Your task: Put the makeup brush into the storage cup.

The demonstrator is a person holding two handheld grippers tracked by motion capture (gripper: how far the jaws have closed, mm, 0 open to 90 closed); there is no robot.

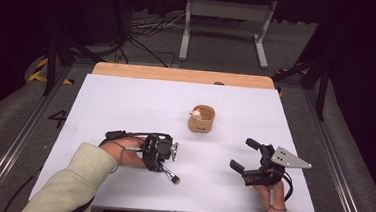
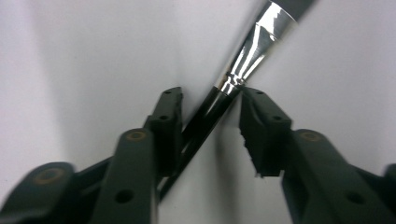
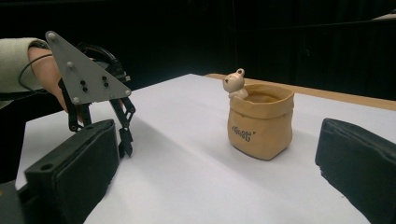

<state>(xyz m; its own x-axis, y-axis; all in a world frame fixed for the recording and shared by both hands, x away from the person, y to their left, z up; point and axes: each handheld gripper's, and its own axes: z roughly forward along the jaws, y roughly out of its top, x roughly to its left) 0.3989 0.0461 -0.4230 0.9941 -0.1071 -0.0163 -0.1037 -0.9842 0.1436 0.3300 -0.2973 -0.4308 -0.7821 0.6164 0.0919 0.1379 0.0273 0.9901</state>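
Pale beige sleeves [image 1: 78, 171] – black hand-held grippers, grey 3-cornered plate [image 1: 288, 157] w/ screws

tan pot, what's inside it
A small bear figure peeks over the rim of the tan pot. Its wall hides the inside lower down, so any contents cannot be told.

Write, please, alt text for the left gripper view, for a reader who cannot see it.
The left gripper points down at a white table, its two black jaws set around the dark handle of a brush. The brush lies slanted; its shiny metal collar runs toward the upper right corner.
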